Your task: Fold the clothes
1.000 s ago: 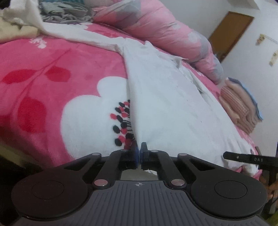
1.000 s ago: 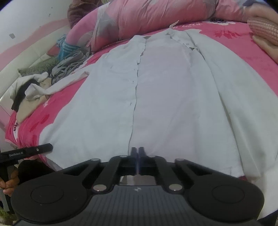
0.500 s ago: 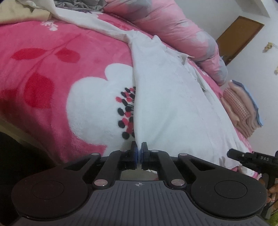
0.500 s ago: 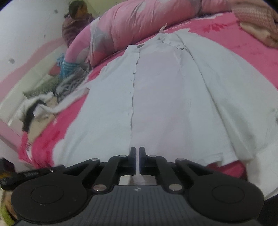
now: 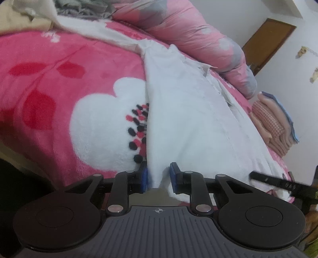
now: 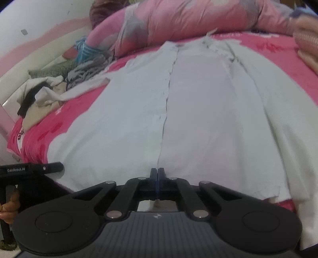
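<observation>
While two tongs meet it, one shirt (image 6: 198, 111) lies.

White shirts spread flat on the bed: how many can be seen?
1. The white shirt lies open along the pink blanket, hem toward the grippers. More clothes are heaped at the bed's far left, so another white shirt may be hidden there.

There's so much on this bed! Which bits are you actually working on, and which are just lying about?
In the job:
white shirt
left tongs, opening around its hem
right tongs, shut at the hem

Lying about:
pink quilt
folded stack
loose clothes pile
</observation>
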Demonstrator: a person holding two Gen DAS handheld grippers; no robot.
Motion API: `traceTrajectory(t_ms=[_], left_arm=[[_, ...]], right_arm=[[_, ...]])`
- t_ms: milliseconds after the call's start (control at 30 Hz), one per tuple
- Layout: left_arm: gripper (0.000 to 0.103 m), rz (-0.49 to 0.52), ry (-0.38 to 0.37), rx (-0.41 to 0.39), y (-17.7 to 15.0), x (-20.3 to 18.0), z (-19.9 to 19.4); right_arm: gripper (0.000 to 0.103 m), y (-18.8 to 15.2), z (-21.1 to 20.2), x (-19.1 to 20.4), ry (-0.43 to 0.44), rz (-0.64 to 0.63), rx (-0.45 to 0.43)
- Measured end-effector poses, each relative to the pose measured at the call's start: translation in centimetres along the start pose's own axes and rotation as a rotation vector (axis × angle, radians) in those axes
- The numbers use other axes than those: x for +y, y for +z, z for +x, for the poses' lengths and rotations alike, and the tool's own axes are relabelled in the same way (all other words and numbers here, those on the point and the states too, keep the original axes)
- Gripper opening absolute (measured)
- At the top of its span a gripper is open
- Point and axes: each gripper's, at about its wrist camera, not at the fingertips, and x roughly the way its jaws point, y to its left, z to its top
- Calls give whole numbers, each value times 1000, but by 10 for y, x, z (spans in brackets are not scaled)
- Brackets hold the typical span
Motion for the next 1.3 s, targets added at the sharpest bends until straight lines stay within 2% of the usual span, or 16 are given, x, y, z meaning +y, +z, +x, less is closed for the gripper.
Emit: traceTrajectory(t_ms=[100,200,300,367,433,500,600,700,800,867,967,1133,1167,1200,1267,1300], left_arm=[[22,19,18,8,0,-1,1],[22,18,33,22,-1,2,4],[22,35,48,22,-1,1,2],[23,55,67,18,-1,-1,-1],[25,76,91,11,1,-4,-5],[26,100,117,-2,3,-9,-11],[27,164,144,-45,9,-24,-18],[29,209,140,-75,14,-41,-17],[29,234,101,-60,16,-62,-2],[29,256,84,-37,17,-76,11],[29,304,52,-19,14,-97,26],[29,389,14,10,6,-130,49],[30,399,7,16,5,-134,53],[30,408,-1,22,4,-137,56],[30,424,-4,31,1,-143,62],[30,430,-4,35,0,-145,65]], right_arm=[[0,3,-9,-4,-21,6,-39],[0,-1,0,-12,-49,33,-15],[1,-8,5,-18,-31,79,3],[6,-10,1,-21,-21,101,-15],[26,-11,-9,-25,-18,123,-43],[34,-15,-30,-31,-29,107,-103],[35,-24,-63,-36,-92,39,-201],[40,-33,-92,-51,-202,17,-279],[40,-41,-107,-76,-254,70,-307],[40,-47,-110,-82,-296,59,-299],[46,-58,-108,-78,-366,-51,-277],[59,-74,-89,-57,-454,-313,-244],[59,-75,-83,-54,-483,-366,-230],[54,-76,-75,-53,-516,-411,-211],[22,-74,-63,-61,-544,-439,-159],[1,-69,-67,-66,-522,-408,-168]])
